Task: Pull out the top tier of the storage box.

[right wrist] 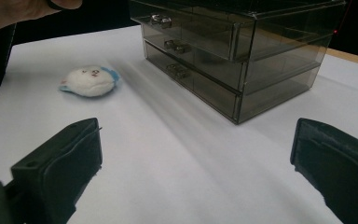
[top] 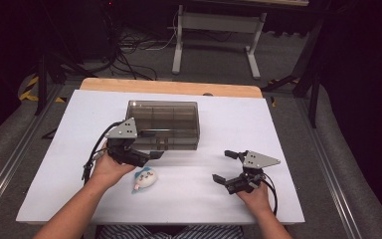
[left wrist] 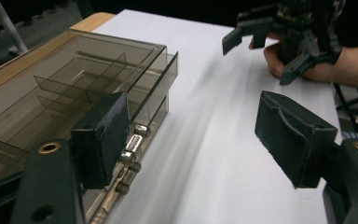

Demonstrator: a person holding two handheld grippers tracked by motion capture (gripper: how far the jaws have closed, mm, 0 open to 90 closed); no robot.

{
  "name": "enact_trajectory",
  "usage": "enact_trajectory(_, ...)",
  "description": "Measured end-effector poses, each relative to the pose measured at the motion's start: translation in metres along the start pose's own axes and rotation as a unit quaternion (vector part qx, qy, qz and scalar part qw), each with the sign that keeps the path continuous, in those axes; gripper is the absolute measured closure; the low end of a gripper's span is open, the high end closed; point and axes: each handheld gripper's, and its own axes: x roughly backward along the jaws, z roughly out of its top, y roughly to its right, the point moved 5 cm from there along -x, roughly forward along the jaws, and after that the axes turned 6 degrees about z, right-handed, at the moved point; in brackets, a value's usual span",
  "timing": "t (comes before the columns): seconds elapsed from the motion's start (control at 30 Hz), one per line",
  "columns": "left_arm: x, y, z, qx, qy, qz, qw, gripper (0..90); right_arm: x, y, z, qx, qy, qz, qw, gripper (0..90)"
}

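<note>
White table (top: 54,164) in a dark room, wood strip along the far edge, cables and a grey stand on the floor behind.

Smoked clear drawer box (top: 164,124) sits mid-table toward the far side. Three drawers with small metal handles (right wrist: 177,71) on the front, seen in the right gripper view. Top drawer looks pulled out a little; dividers show through the top in the left gripper view.

Left gripper (top: 146,155) is right at the front of the box, near the left end. Jaws part-open, nothing between them. One pad (left wrist: 103,135) sits against the drawer front just above the handles (left wrist: 131,156); can't tell if it actually touches. The other pad is out over bare table.

Small white plush (top: 144,179) with blue trim lies on the table just in front of the left hand, near the front edge, apart from the box.

Right gripper (top: 228,167) is well right of the box, low over bare table. Jaws wide, empty, pointing left toward the box.
</note>
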Motion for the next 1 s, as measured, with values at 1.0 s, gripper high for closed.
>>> enact_trajectory(1.0, -0.025, -0.018, 0.012, -0.085, -0.143, 0.001, 0.9861, 37.2, 0.0, 0.0, 0.0, -0.001, 0.0, 0.003, 1.0, 2.4)
